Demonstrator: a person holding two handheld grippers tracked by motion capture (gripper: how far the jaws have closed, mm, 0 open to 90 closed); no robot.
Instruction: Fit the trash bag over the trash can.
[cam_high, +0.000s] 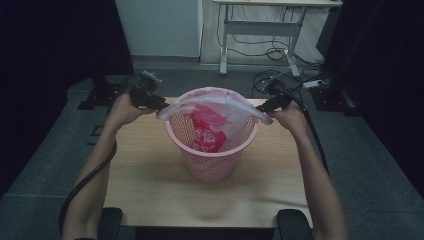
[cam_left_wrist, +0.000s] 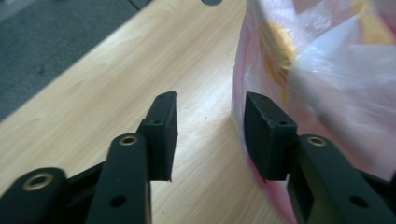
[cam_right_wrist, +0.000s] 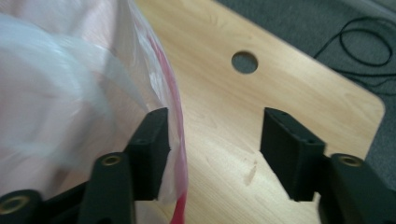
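Observation:
A pink mesh basket (cam_high: 212, 155) stands in the middle of the wooden table (cam_high: 145, 170). A translucent plastic bag (cam_high: 220, 107) lines it and drapes over its rim, with a red printed packet (cam_high: 207, 130) inside. My left gripper (cam_high: 159, 106) is at the bag's left edge. Along its own jaws (cam_left_wrist: 211, 105) the pads stand apart with bare table between them, and the bag (cam_left_wrist: 336, 70) lies just outside the right pad. My right gripper (cam_high: 264, 107) is at the bag's right edge, jaws (cam_right_wrist: 215, 119) apart. The bag's film (cam_right_wrist: 70, 84) brushes the left pad.
A round cable hole (cam_right_wrist: 244, 62) sits in the table near its rounded far corner. Behind the table are a desk frame (cam_high: 260, 30) and loose cables (cam_high: 270, 52) on the floor. Black padded armrests (cam_high: 110, 220) flank the near edge. Dark curtains close both sides.

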